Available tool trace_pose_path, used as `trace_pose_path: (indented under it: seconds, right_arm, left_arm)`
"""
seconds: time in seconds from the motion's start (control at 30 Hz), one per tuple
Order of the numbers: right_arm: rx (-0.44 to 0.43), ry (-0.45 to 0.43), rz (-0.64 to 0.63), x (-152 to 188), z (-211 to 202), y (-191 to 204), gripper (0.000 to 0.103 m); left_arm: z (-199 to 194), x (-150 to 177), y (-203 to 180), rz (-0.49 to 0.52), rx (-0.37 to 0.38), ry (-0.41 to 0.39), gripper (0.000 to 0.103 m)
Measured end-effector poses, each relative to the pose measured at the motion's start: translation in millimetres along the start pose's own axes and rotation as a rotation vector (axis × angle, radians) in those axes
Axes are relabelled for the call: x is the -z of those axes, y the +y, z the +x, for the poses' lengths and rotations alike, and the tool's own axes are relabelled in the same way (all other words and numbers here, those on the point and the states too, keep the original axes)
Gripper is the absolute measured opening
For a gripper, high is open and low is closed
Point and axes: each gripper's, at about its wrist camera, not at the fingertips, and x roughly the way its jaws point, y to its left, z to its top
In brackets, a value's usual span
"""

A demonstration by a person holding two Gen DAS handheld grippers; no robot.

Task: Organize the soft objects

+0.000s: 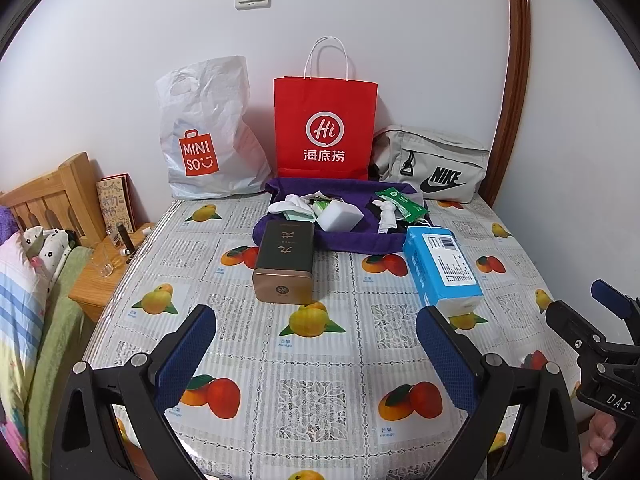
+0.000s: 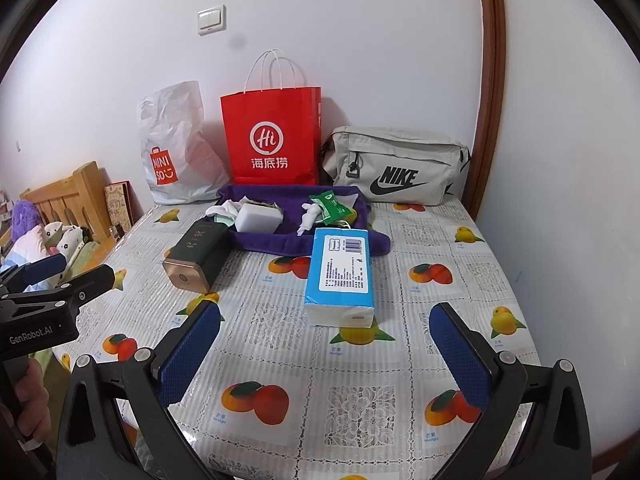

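Observation:
A purple cloth [image 1: 362, 242] [image 2: 280, 242] lies at the back of the table with white socks [image 1: 290, 204] [image 2: 222, 210], a white sponge block [image 1: 340, 216] [image 2: 258, 218], a knotted white rag [image 1: 386, 216] [image 2: 308, 218] and a green wipes packet [image 1: 400, 200] [image 2: 334, 206] on it. A blue tissue pack [image 1: 440, 268] [image 2: 340, 272] and a dark tea tin [image 1: 284, 262] [image 2: 198, 254] lie in front. My left gripper [image 1: 316, 344] and right gripper [image 2: 326, 340] are open, empty, above the table's near side.
Against the wall stand a white Miniso bag [image 1: 204, 140], a red paper bag [image 1: 324, 128] and a grey Nike bag [image 1: 436, 160]. A bed [image 1: 24, 300] and wooden nightstand [image 1: 104, 272] are left of the table. A fruit-print cloth [image 1: 320, 400] covers the table.

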Motion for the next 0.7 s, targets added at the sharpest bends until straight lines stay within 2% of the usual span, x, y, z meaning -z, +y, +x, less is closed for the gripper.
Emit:
trace_pose_path:
  seconds: [0.7]
  right_arm:
    - [-0.005, 0.002, -0.007, -0.7, 0.7, 2.1, 0.103]
  left_arm:
    - [7.3, 1.6, 0.3, -0.002, -0.006, 0.006, 0.101]
